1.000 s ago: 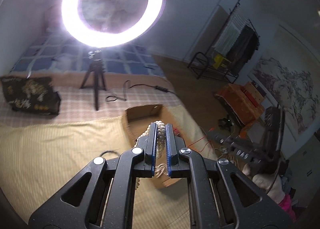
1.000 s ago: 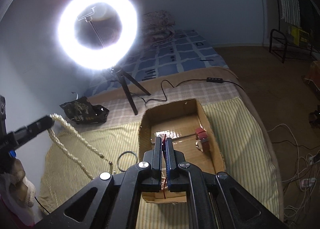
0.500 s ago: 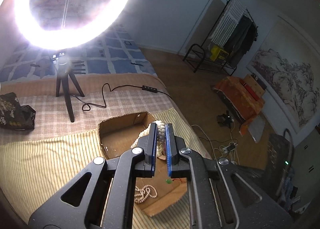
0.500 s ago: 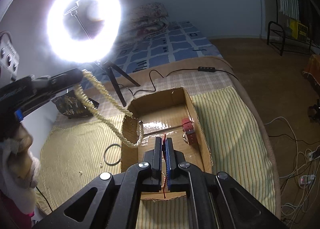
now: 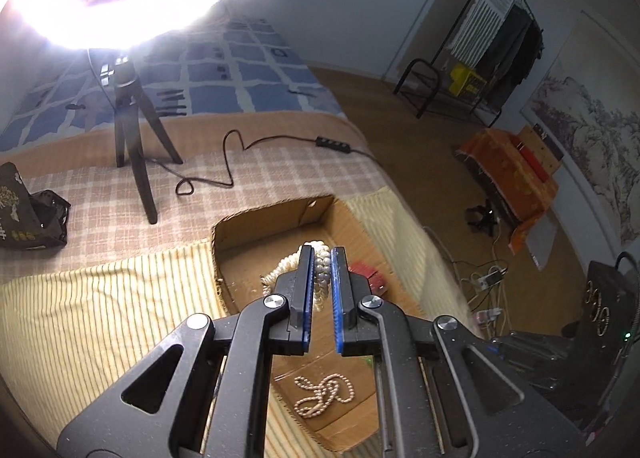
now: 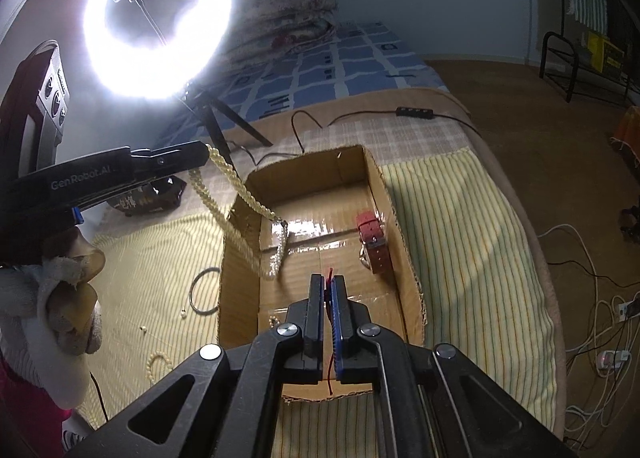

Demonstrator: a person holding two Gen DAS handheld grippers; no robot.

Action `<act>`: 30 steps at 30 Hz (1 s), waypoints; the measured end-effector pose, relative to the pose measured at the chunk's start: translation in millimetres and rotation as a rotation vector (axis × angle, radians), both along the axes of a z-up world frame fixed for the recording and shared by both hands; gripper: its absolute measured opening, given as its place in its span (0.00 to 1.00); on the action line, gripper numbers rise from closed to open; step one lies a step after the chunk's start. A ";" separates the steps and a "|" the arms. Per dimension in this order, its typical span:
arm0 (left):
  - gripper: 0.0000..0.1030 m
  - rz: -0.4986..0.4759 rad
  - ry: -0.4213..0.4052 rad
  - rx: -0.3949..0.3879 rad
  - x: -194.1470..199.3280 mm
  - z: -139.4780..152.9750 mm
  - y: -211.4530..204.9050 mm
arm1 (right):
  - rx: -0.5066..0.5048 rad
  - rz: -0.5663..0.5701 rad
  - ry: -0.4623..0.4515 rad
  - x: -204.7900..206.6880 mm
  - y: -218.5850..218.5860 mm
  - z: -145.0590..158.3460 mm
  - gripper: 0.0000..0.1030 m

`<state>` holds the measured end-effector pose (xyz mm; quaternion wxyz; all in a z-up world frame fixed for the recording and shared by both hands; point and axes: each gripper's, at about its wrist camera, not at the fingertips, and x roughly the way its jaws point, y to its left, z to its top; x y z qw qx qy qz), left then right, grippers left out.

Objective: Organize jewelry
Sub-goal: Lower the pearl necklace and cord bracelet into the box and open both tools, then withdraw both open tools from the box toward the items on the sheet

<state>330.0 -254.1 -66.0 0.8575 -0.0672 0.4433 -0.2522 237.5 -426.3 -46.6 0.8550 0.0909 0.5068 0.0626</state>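
Left tool [image 5: 321,258] clamped on pearl necklace [image 5: 322,272]

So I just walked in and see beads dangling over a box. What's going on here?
A person is sorting jewelry into a cardboard box on a bed. The left hand-held gripper is shut on a pearl necklace, whose loop hangs over the box's left wall into the box. The right hand-held gripper is shut on a thin red cord above the box. A red watch strap already lies inside; a ring-shaped bangle waits on the striped cover.
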 end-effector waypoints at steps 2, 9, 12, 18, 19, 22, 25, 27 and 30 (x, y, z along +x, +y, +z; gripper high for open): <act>0.06 -0.012 0.016 0.012 0.6 -6.6 -0.8 | 0.013 0.009 0.015 0.7 0.7 -5.1 0.04; 0.51 -0.013 0.021 0.068 -3.5 -16.4 -2.6 | -0.027 0.020 0.047 -0.9 6.0 -20.1 0.60; 0.55 -0.010 0.003 0.079 -8.4 -15.8 -1.1 | -0.063 0.014 0.038 -2.4 6.8 -21.3 0.83; 0.59 0.004 0.016 0.081 -11.6 -14.8 6.0 | -0.107 0.005 0.048 -2.8 7.6 -21.3 0.87; 0.60 0.005 0.014 0.082 -12.3 -14.1 7.0 | -0.111 0.005 0.048 -2.6 8.1 -21.0 0.87; 0.60 0.006 0.009 0.087 -15.9 -10.8 10.4 | -0.128 0.001 0.047 -3.5 9.5 -18.2 0.88; 0.60 0.010 0.004 0.090 -20.5 -7.4 16.1 | -0.135 -0.002 0.035 -6.6 11.8 -12.8 0.89; 0.60 0.012 -0.003 0.091 -24.9 -3.8 21.2 | -0.134 -0.004 0.025 -8.7 13.5 -9.1 0.89; 0.60 0.014 -0.017 0.101 -33.7 2.3 30.1 | -0.132 -0.009 0.005 -12.8 16.4 -1.2 0.89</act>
